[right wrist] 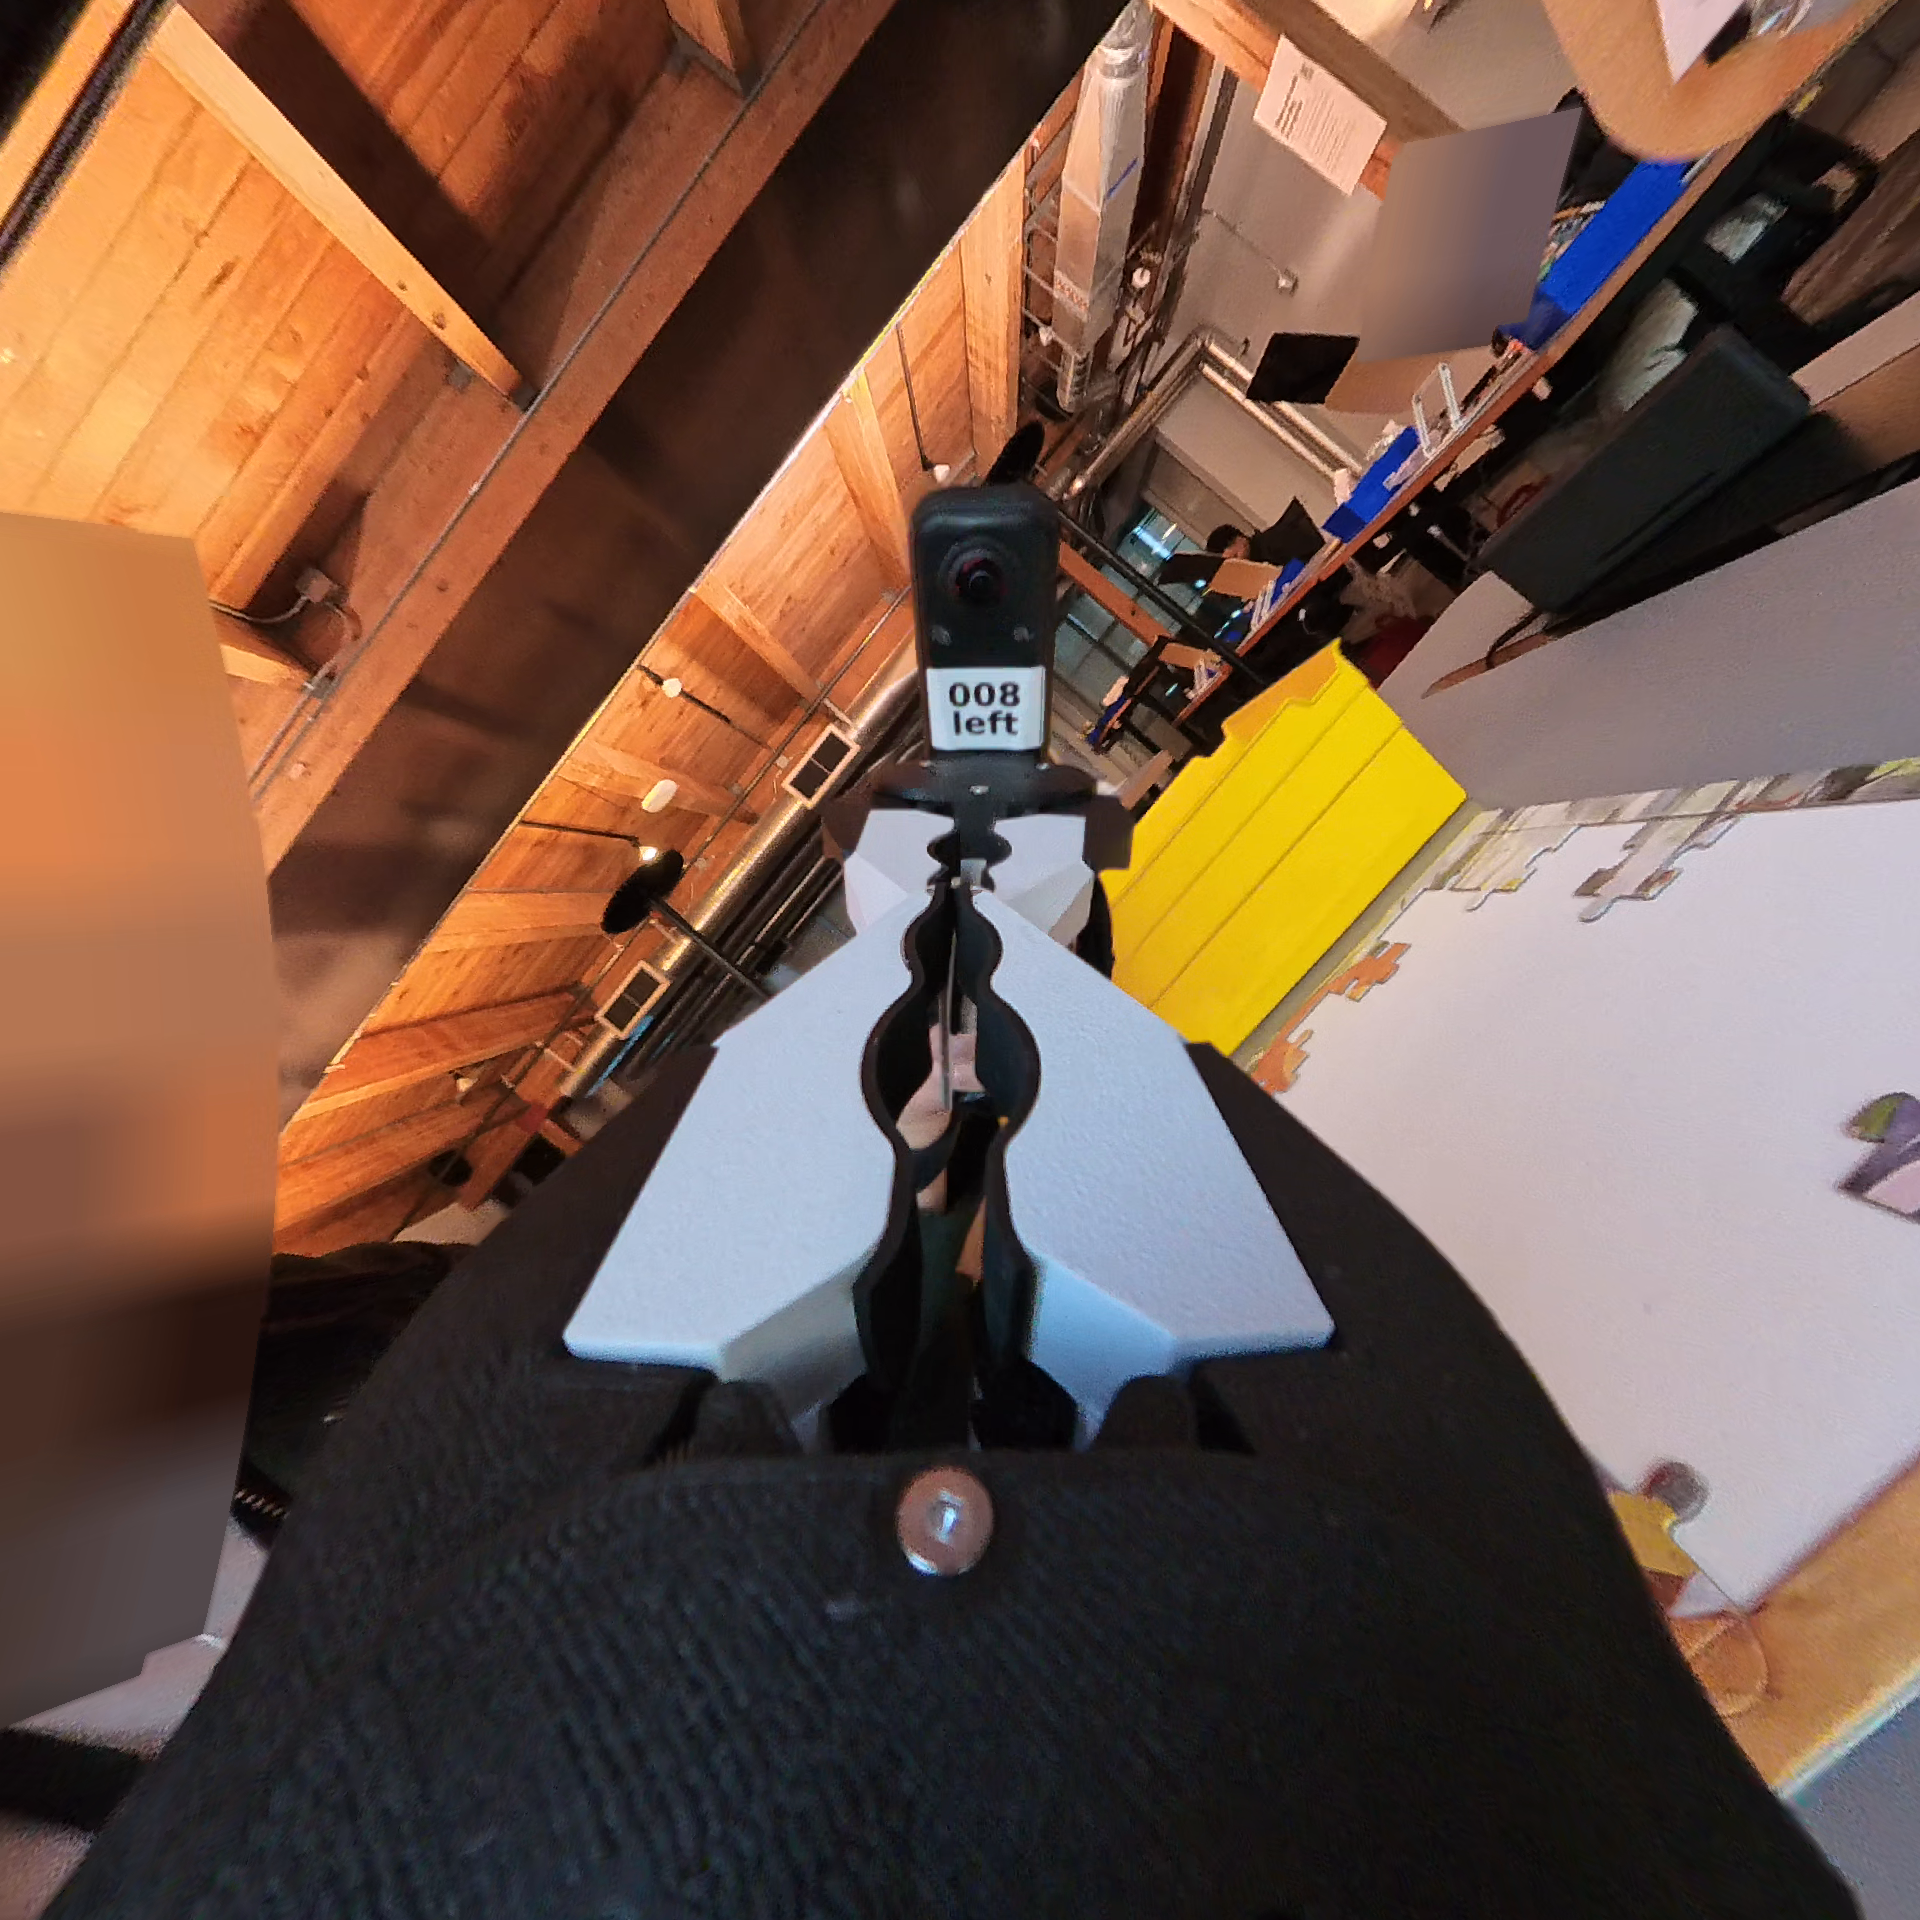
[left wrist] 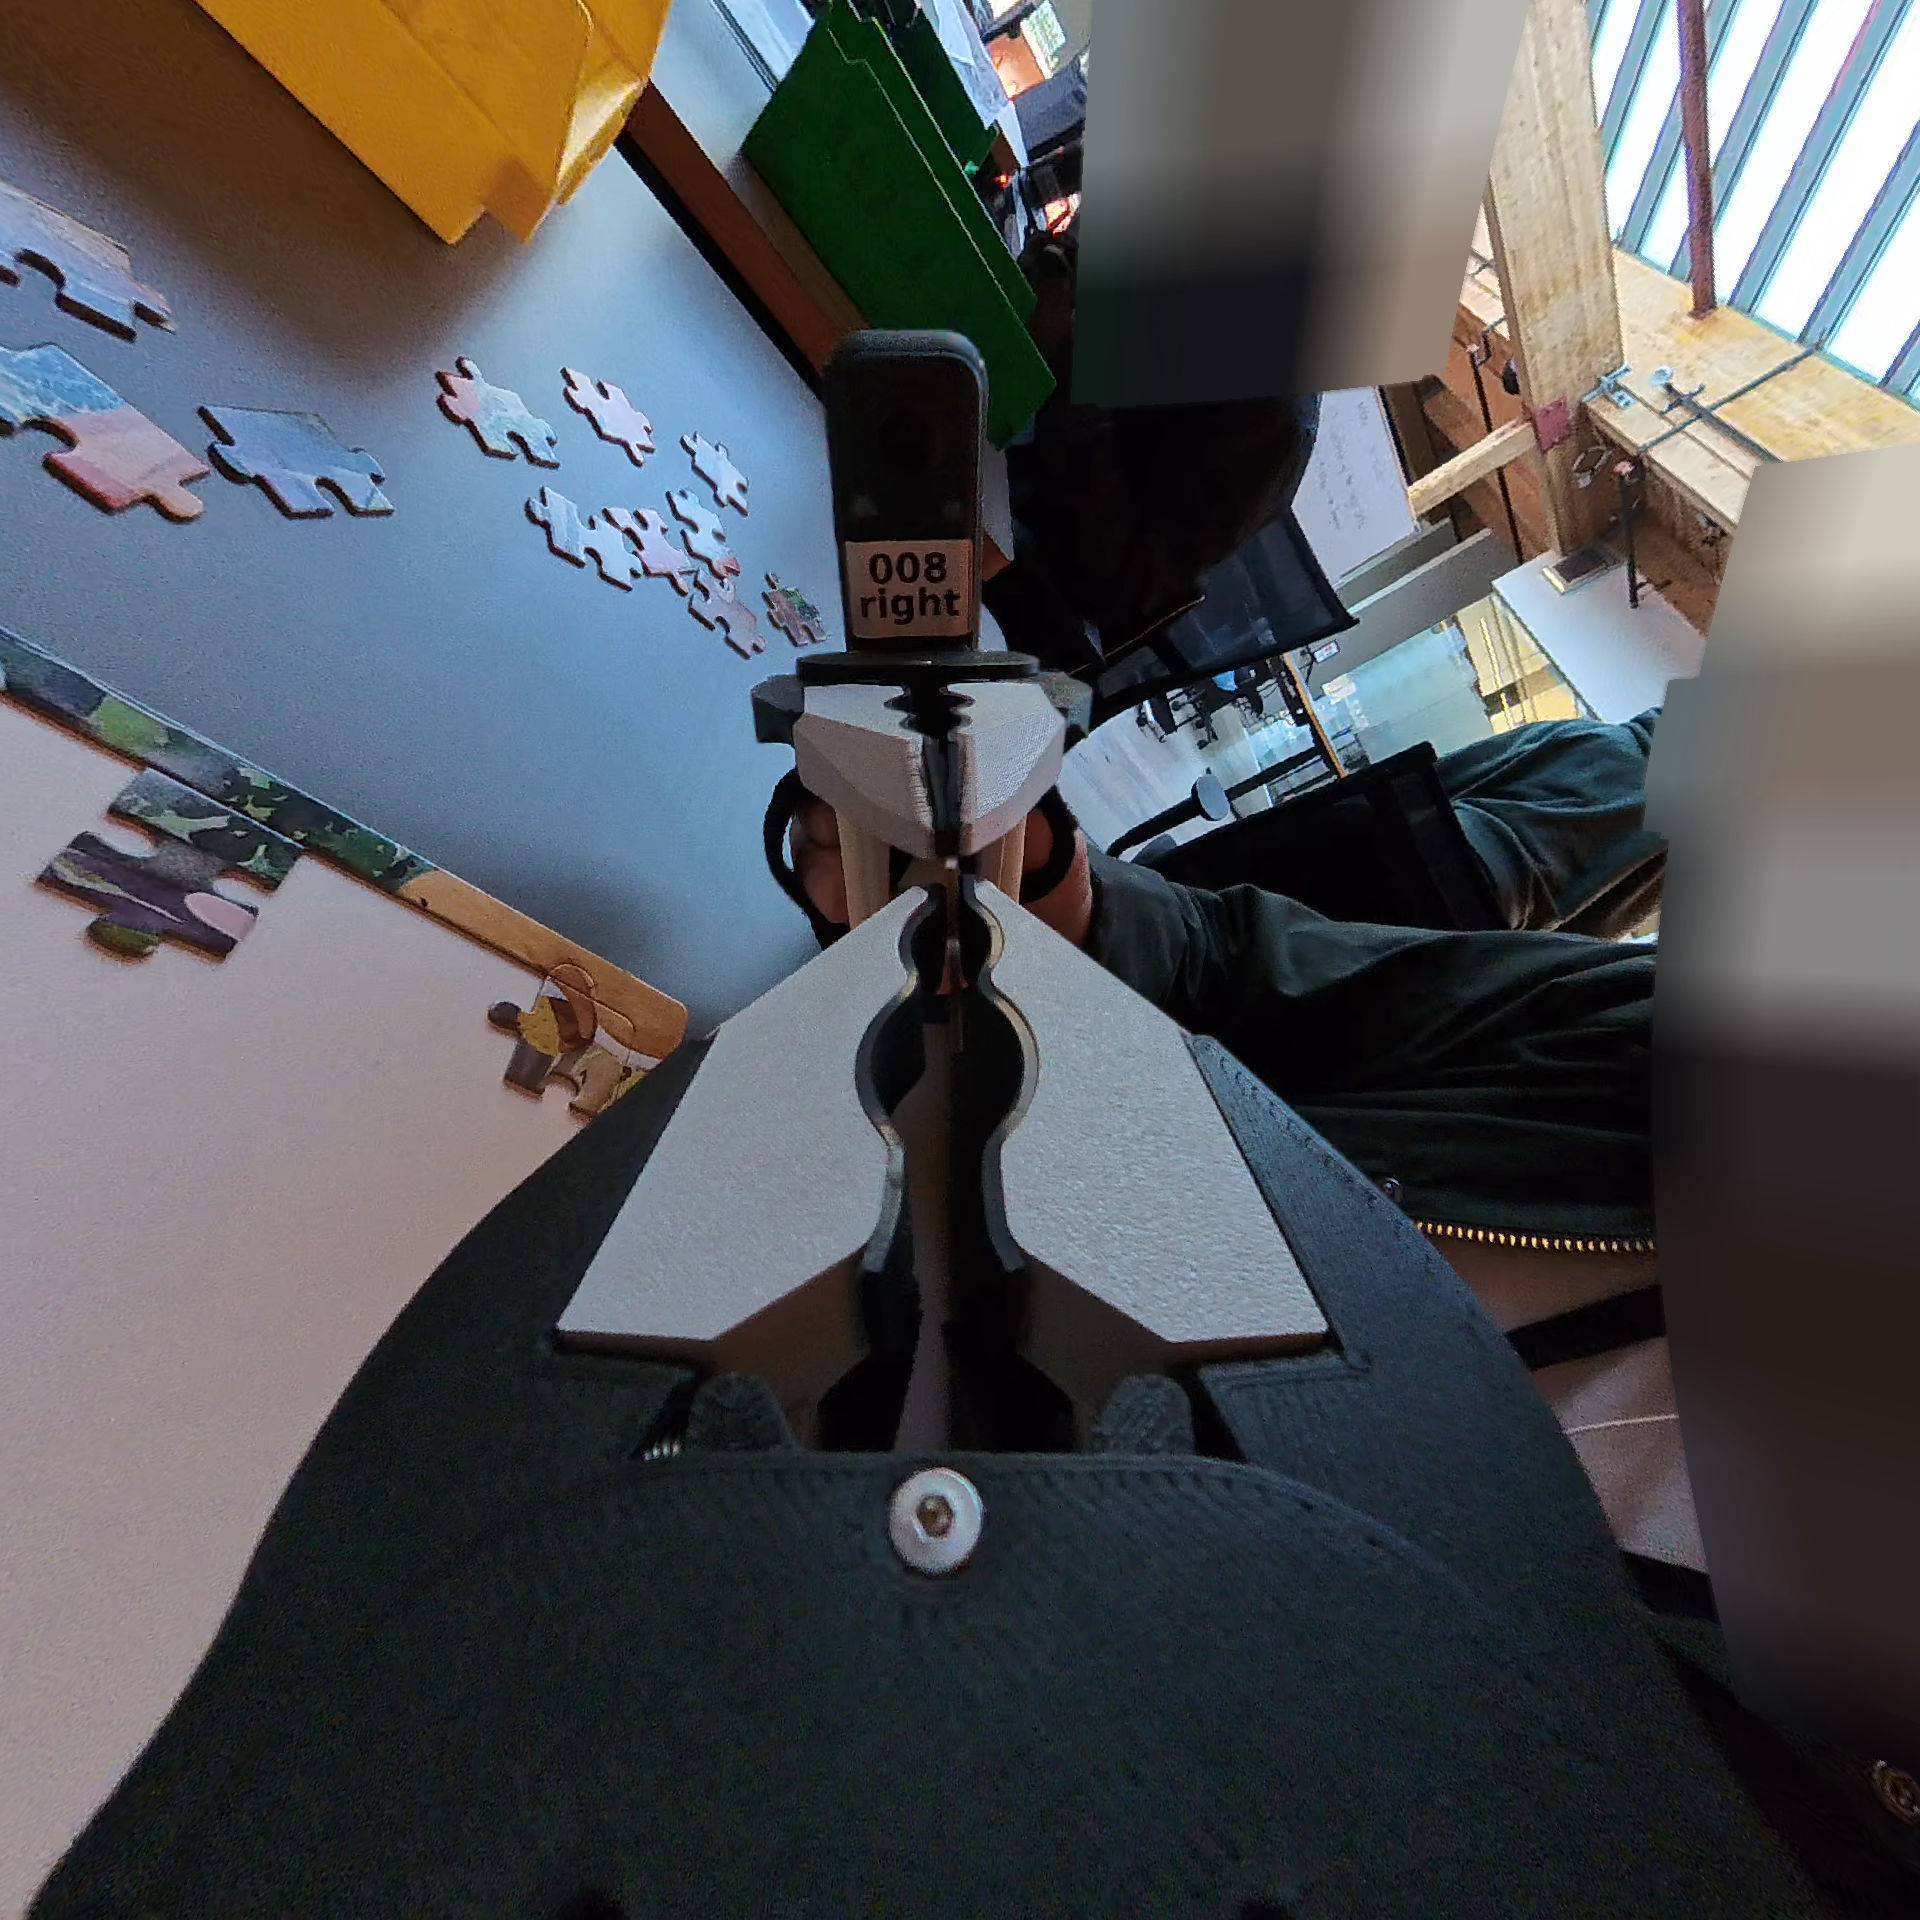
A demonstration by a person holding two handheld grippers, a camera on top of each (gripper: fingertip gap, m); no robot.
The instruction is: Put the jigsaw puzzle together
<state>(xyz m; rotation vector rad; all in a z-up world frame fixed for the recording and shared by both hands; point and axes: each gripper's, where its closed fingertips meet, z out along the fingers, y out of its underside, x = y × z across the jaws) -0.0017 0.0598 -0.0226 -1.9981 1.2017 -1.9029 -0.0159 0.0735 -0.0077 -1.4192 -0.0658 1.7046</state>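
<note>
My two grippers are held up off the table, tip to tip, facing each other. A thin puzzle piece [left wrist: 950, 971], seen edge-on, runs between both pairs of fingers; it also shows in the right wrist view [right wrist: 950, 1023]. My left gripper [left wrist: 951, 896] is shut on it. My right gripper [right wrist: 956, 906] is shut on its other end. The right gripper also shows in the left wrist view [left wrist: 948, 831], and the left gripper in the right wrist view [right wrist: 964, 868]. The white puzzle board [left wrist: 260, 1091] carries a joined border strip [left wrist: 312, 831].
Several loose pieces [left wrist: 644, 530] lie on the grey table [left wrist: 468, 644], with larger ones [left wrist: 291, 457] at the left. A yellow box [left wrist: 447, 94] and a green box [left wrist: 894, 197] stand at the table's far edge. A person's dark sleeve [left wrist: 1351, 987] is behind the right gripper. My left and right fingertips are right by each other.
</note>
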